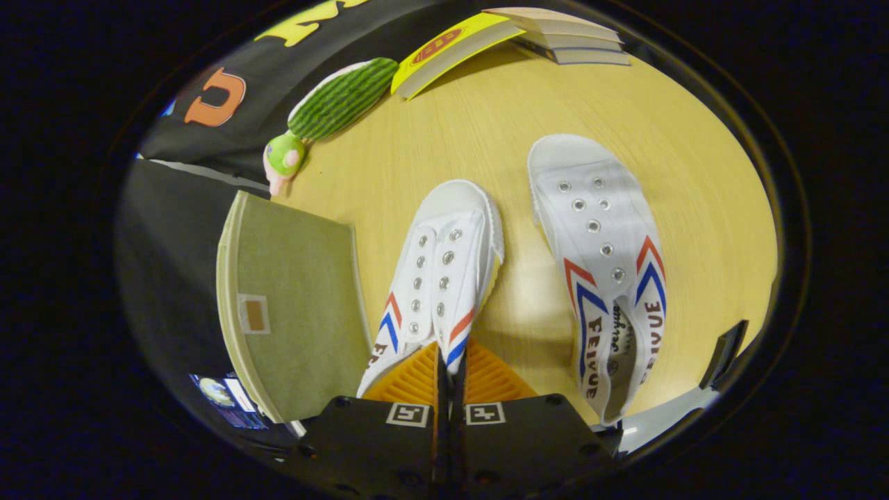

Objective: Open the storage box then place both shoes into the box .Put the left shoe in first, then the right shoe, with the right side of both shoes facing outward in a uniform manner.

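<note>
Nearer canvas shoe (439,271) lifted off table (486,139), heel wall pinched between gripper (450,361) fingers, nearly closed. Probably light, soft upper; heel collar looks the firmest hold. Second shoe (604,264) flat just beside. Storage box (295,298) close alongside, lid seemingly down. Plush toy (333,111), books (555,35) well beyond.

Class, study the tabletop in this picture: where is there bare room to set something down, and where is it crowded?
Bare wood lies beyond both shoe toes, between the green plush toy, the books and the right shoe; also between the shoes, and right of the right shoe. It is crowded near the gripper, whose fingers are shut on the left shoe, close beside the storage box.
</note>
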Demonstrator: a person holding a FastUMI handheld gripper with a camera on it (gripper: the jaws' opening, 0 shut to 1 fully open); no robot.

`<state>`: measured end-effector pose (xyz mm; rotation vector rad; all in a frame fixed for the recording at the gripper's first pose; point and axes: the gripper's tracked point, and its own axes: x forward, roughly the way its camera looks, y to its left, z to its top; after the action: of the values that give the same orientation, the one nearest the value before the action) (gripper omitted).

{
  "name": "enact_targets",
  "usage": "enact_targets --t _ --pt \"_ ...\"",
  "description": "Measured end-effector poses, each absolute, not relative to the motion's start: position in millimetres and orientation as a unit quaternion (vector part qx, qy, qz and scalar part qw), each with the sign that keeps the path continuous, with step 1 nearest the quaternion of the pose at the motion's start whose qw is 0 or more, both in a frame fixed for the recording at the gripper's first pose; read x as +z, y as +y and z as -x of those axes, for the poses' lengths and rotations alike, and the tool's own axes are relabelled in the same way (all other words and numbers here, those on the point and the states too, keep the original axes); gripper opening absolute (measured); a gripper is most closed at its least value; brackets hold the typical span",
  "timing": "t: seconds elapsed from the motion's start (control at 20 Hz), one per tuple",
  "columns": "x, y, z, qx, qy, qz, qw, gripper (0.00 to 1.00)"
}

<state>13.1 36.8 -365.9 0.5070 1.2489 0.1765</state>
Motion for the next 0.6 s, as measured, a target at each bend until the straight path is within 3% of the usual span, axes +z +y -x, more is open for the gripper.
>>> enact_targets --t 0.3,0.6 --pt "-265 63 11 0.133 0.547 -0.238 0.791 0.06" --pt "-180 145 27 0.198 0.541 -0.228 0.785 0.05"
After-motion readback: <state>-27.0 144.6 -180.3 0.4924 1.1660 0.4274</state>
